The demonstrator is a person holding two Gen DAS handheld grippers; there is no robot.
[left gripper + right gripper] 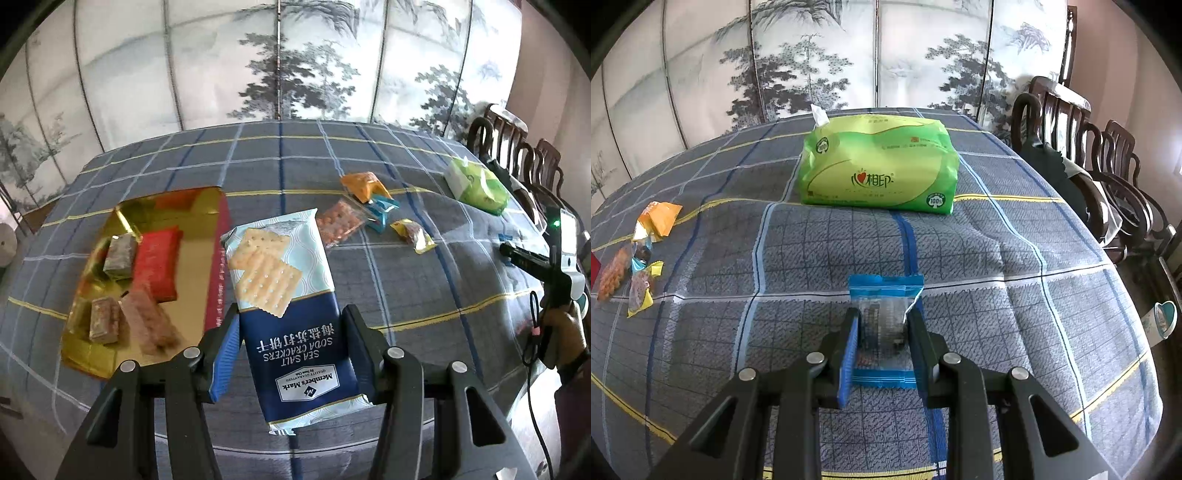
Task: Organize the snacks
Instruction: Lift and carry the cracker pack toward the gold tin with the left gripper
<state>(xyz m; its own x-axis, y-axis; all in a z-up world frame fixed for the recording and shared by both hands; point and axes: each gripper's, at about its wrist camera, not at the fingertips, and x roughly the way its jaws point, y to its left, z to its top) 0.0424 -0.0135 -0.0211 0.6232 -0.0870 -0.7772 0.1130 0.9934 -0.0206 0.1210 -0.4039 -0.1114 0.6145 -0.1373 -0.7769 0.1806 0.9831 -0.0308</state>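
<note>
Left tongs [291,354] clamp the cracker pack [284,310] beside the gold tray's [92,354] red edge. Right tongs [882,332] pinch a blue packet [884,291]; bare table [997,258] lies ahead up to the tissues [879,166].

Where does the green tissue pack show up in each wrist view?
Left wrist view: the green tissue pack lies far right on the table, near the chairs.
Right wrist view: it sits top centre, straight ahead of the gripper.
Shared landmark: the orange snack packet on the checked cloth.
</note>
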